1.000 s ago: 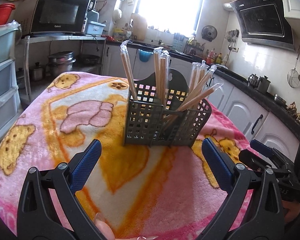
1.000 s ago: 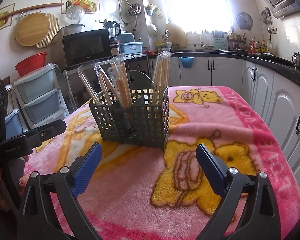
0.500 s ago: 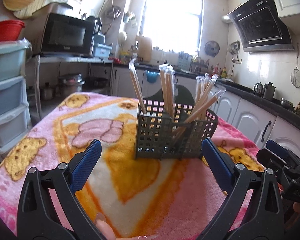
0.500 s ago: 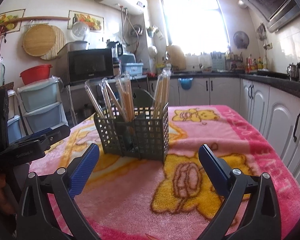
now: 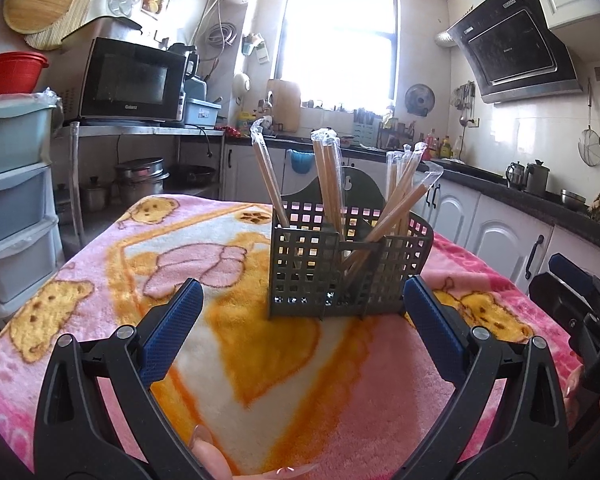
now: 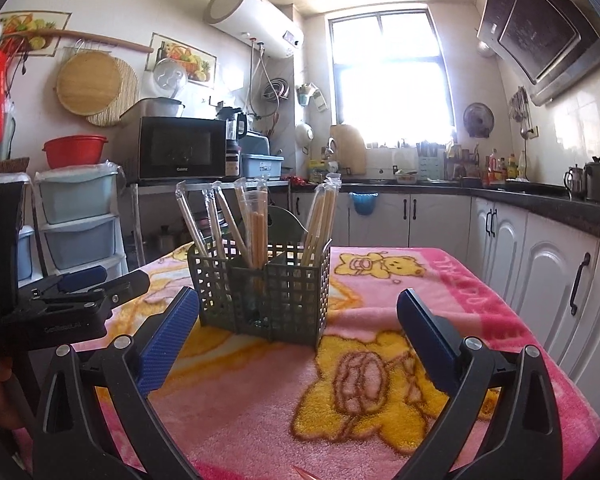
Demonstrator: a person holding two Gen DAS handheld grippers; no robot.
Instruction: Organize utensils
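Ahead of the left gripper (image 5: 302,308), between its widely spread blue pads (image 5: 172,334), stands a grey lattice utensil caddy (image 5: 346,270) on a pink bear-print blanket (image 5: 204,264) — nothing is grasped. Plastic-wrapped chopsticks (image 5: 396,210) lean upright in its compartments; which compartment each pair sits in is hard to tell. Off to that gripper's right, the right gripper (image 6: 298,320) likewise faces the caddy (image 6: 262,290) with jaws released and empty — chopsticks (image 6: 256,228) rise just beyond its fingertips, untouched.
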